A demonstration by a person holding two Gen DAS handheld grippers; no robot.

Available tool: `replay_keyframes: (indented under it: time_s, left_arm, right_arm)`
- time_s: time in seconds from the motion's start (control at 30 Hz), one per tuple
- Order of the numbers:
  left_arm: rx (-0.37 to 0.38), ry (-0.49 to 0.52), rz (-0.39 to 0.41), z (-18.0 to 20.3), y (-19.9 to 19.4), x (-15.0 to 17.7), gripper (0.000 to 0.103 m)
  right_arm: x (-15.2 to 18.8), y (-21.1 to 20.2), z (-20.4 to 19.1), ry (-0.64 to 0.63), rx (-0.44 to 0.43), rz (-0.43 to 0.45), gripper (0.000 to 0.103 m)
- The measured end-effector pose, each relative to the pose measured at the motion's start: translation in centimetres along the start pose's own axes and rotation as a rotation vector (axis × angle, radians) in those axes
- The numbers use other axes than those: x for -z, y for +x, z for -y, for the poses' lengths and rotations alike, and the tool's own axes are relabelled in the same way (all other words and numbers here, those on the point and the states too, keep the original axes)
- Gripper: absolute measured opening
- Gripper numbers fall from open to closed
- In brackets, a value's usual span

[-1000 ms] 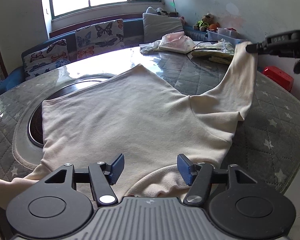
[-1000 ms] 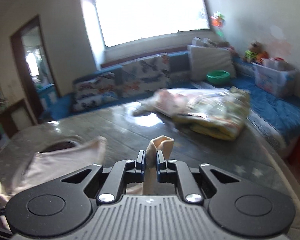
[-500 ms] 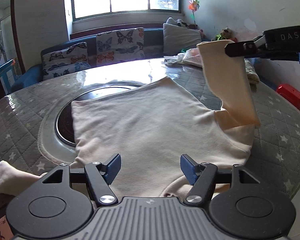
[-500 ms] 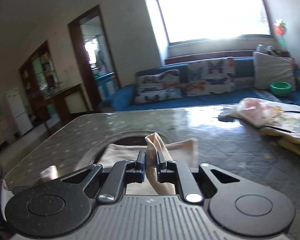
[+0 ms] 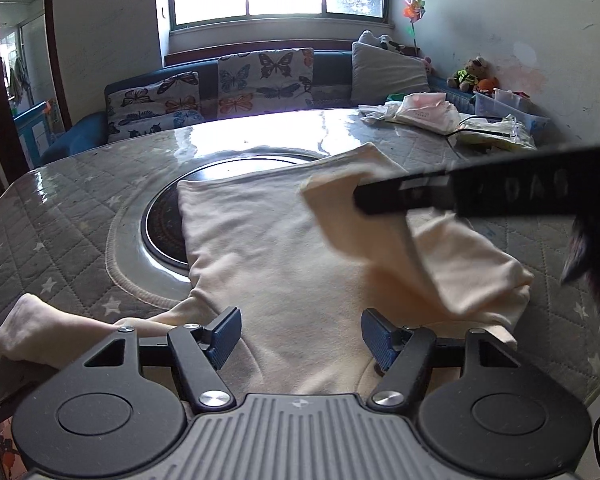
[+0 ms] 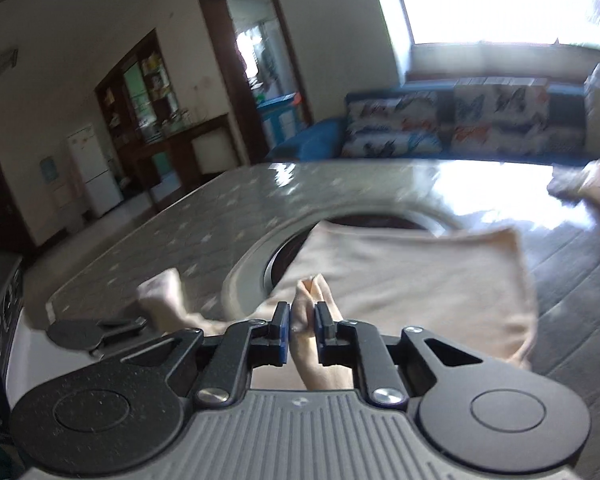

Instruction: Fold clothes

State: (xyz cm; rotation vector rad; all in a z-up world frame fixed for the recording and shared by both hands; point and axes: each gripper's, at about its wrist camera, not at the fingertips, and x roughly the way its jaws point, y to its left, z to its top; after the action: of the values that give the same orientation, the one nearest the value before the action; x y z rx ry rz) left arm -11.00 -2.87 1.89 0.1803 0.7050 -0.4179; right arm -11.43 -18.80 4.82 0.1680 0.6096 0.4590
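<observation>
Sleeve crossing over the shirt

My left jaws [image 5: 298, 338] hover apart above the cream long-sleeved cotton shirt [image 5: 284, 264] spread on the quilted grey desk [image 5: 72, 216]; my right jaws [image 6: 302, 334], just loosening, still pinch its sleeve cuff [image 6: 312, 292], lying across the body toward my left

Cream shirt [image 5: 292, 264] on a grey star-quilted table cover [image 5: 60, 220].

We see a plain cream shirt over a grey quilted cover dotted with pale stars, around a black round plate [image 5: 164, 224] with a pale grey rim. Both grippers, the left [image 5: 300, 336] and the right [image 6: 302, 320], are black with blue pads [image 5: 224, 336]. The sofa [image 5: 88, 132] is dark blue; its cushions [image 5: 266, 76] are white with butterflies in black, orange and blue. A plain grey pillow [image 5: 388, 68] sits beside them.
</observation>
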Motion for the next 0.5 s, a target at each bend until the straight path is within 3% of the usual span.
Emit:
replay_keyframes:
  time_s: [0.2, 0.33, 0.5]
  left_arm:
    - [0.003, 0.013, -0.01, 0.4, 0.3, 0.0, 0.07]
    - [0.017, 0.017, 0.0, 0.4, 0.4, -0.4, 0.069]
    - [0.03, 0.018, -0.002, 0.4, 1.0, -0.7, 0.06]
  right_arm:
    - [0.8, -1.0, -0.5, -0.056, -0.016, -0.002, 0.021]
    - [1.4, -4.0, 1.8, -0.068, 0.105, 0.002, 0.035]
    - [3.9, -6.6, 5.6, -0.067, 0.293, -0.057, 0.042]
